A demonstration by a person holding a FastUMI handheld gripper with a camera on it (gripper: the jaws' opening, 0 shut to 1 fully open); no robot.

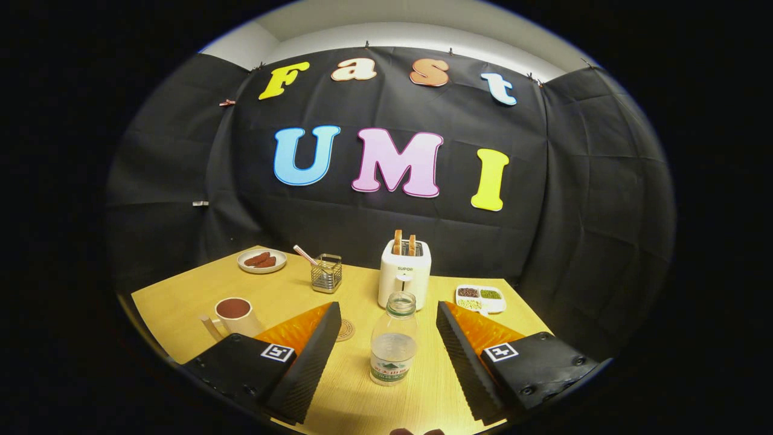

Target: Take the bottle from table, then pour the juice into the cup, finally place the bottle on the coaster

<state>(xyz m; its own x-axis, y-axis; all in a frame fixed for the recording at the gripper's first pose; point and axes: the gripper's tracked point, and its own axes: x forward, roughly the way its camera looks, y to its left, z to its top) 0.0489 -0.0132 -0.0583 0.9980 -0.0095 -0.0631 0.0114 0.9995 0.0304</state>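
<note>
Clear plastic bottle (394, 338), uncapped, ribbed, green-banded label; upright between the fingers of the gripper (386, 338), wide open, touching neither. Cream cup (234, 316), dark contents, near left edge of the surface (181, 302). Round patterned coaster (345, 330) beside left finger. White toaster (404, 281), two slices raised, toward far edge. Smooth pale wood surface; black creased cloth wall behind.
</note>
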